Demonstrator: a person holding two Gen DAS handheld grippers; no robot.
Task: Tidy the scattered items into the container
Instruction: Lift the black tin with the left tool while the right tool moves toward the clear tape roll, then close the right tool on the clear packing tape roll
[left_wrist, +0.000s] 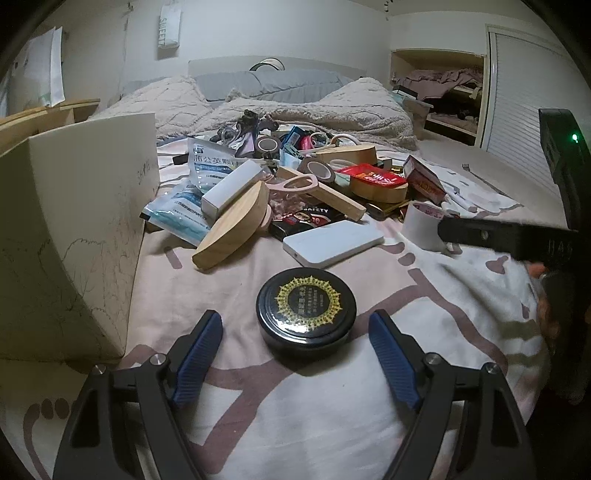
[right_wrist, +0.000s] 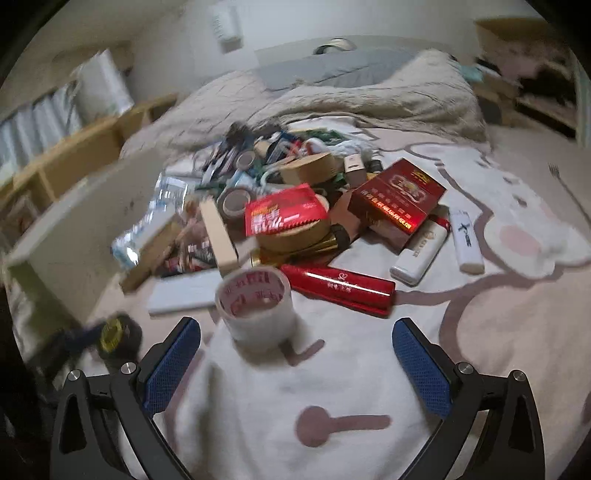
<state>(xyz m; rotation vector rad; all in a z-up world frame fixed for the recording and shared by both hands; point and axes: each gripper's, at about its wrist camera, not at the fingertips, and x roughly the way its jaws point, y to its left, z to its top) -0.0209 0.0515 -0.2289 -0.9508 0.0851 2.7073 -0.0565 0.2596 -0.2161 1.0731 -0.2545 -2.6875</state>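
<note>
A black round tin (left_wrist: 306, 310) with a gold sunburst lid lies on the bedspread, just ahead of my left gripper (left_wrist: 295, 326). The blue pads stand open on either side of the tin and do not touch it. My right gripper (right_wrist: 295, 326) is open too, with a white tape roll (right_wrist: 255, 302) upright just beyond its fingertips, nearer the left one. The pale cardboard box (left_wrist: 74, 221) stands open at the left. Behind both grippers lies the heap of scattered items (left_wrist: 295, 177).
A white power bank (left_wrist: 332, 243) and a half-round wooden piece (left_wrist: 232, 229) lie near the tin. A red tube (right_wrist: 340, 288), a red box (right_wrist: 399, 199) and two white lighters (right_wrist: 421, 254) lie right of the tape. A rumpled blanket (left_wrist: 332, 107) lies behind.
</note>
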